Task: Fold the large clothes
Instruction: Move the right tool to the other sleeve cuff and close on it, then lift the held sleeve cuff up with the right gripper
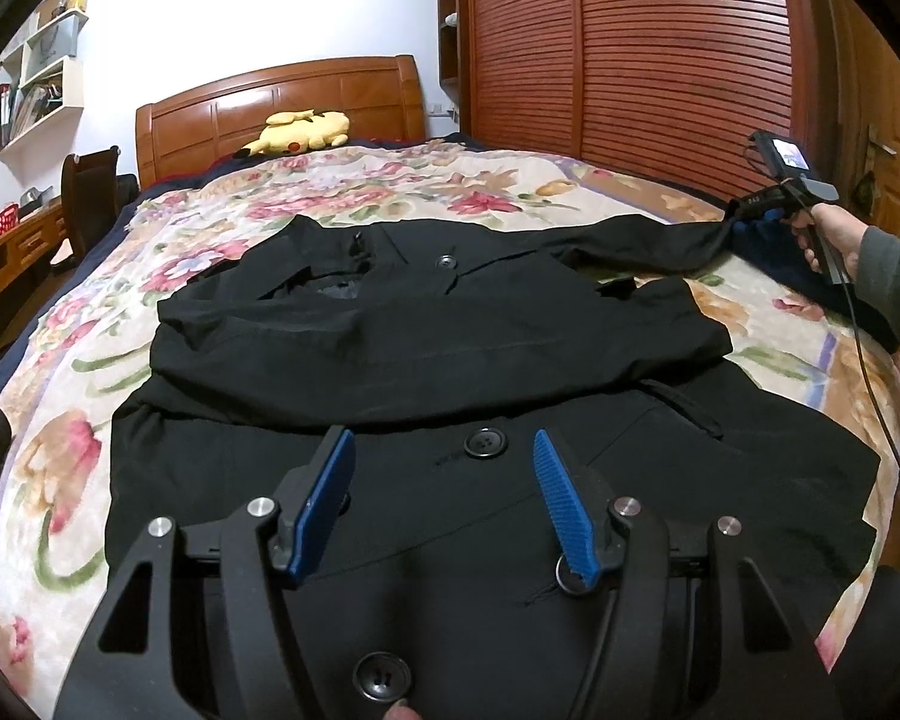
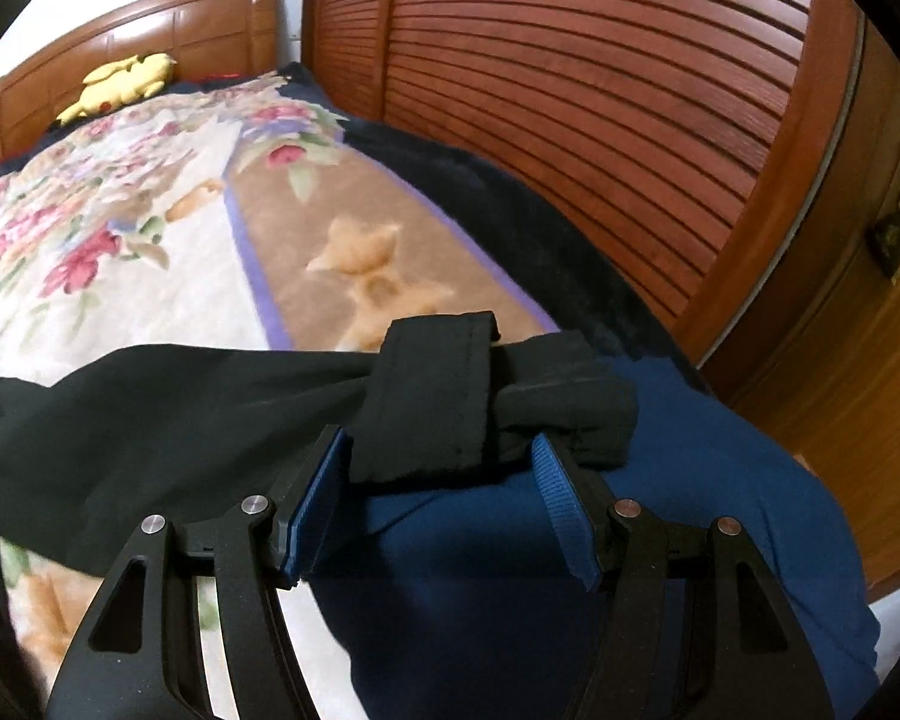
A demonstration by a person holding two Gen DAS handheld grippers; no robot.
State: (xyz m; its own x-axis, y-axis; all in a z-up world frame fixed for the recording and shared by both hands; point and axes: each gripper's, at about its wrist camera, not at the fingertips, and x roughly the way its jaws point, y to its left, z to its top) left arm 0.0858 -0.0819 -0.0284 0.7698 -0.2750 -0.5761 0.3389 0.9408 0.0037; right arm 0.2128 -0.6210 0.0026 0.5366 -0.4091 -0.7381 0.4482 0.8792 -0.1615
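A large black coat (image 1: 450, 330) lies buttoned side up on the flowered bed blanket (image 1: 390, 180), its top part folded down over its middle. My left gripper (image 1: 444, 450) hovers open over the coat's lower front, near a black button (image 1: 484, 443), with nothing between its blue pads. One sleeve (image 1: 630, 240) stretches out to the right, where my right gripper (image 1: 750, 216) holds its end in a person's hand (image 1: 828, 234). In the right wrist view the sleeve cuff (image 2: 432, 396) with its strap is bunched between the pads of the right gripper (image 2: 441, 450), over blue cloth (image 2: 630, 540).
A yellow plush toy (image 1: 300, 132) lies by the wooden headboard (image 1: 282, 102). A slatted wooden wardrobe (image 1: 630, 60) stands close along the bed's right side. A chair (image 1: 90, 198) and a desk stand at the left. A cable (image 1: 870, 390) hangs from the right gripper.
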